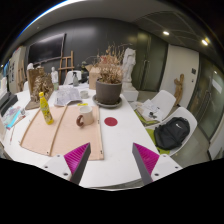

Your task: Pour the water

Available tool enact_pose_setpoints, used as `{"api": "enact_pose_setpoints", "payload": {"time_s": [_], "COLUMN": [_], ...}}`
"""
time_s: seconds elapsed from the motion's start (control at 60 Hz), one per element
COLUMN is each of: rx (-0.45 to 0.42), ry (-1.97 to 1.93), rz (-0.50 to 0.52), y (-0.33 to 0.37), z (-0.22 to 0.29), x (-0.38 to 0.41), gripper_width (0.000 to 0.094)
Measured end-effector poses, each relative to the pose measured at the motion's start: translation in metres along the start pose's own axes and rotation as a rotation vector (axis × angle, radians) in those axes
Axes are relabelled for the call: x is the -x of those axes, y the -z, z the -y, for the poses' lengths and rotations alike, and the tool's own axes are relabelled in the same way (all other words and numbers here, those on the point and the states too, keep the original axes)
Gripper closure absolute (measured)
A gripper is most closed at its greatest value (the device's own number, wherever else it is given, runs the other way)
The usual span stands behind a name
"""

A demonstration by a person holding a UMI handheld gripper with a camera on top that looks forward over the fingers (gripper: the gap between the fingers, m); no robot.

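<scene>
Bottle (45, 107), amber and upright on the wooden board (55, 135), stands ahead and left of the gripper (112, 160), whose fingers are spread and empty; cup (84, 118) lies nearer centre

1. No words, brand names, numbers or signs can be read anywhere.
2. The tall yellow bottle (45, 108) may have a label on it, but it is too small to tell.
3. The white papers (68, 96) beside the big plant pot (108, 93) show no writing that can be made out.
4. The red round spot (111, 121) on the white surface (118, 140) has no letters or numbers on it.
5. The black bag (170, 132) shows no name.
</scene>
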State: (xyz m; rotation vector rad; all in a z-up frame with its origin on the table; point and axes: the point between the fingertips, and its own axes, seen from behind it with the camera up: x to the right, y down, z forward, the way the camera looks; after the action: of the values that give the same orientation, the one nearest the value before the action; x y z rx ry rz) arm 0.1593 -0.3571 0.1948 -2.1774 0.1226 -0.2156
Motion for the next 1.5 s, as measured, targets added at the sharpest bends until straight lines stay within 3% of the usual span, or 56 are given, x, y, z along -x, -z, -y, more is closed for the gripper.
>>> {"api": "enact_pose_setpoints", "payload": {"time_s": [0.167,0.6,1.0,1.15,1.233,1.433,1.5], "rx": [0.007,-0.110,-0.194,-0.228,-0.243,-0.259,-0.255], "ry": [0.037,0.046,-0.014,0.001,0.008,0.003,-0.012], "rz": [0.056,0.223,0.193,0.182,0.158,0.170,0.181], "y": [-0.006,-0.102,-0.261,-0.284,-0.292,-0.293,-0.294], "z": [0.004,0.041,0.076,0.088,0.092,0.094,0.093], "x": [0.052,0.357,0.439,0.449,0.448,0.448,0.448], "gripper_width": [0.0074,0.0076,0.0128,0.0252,0.0457,0.0572,0.0653]}}
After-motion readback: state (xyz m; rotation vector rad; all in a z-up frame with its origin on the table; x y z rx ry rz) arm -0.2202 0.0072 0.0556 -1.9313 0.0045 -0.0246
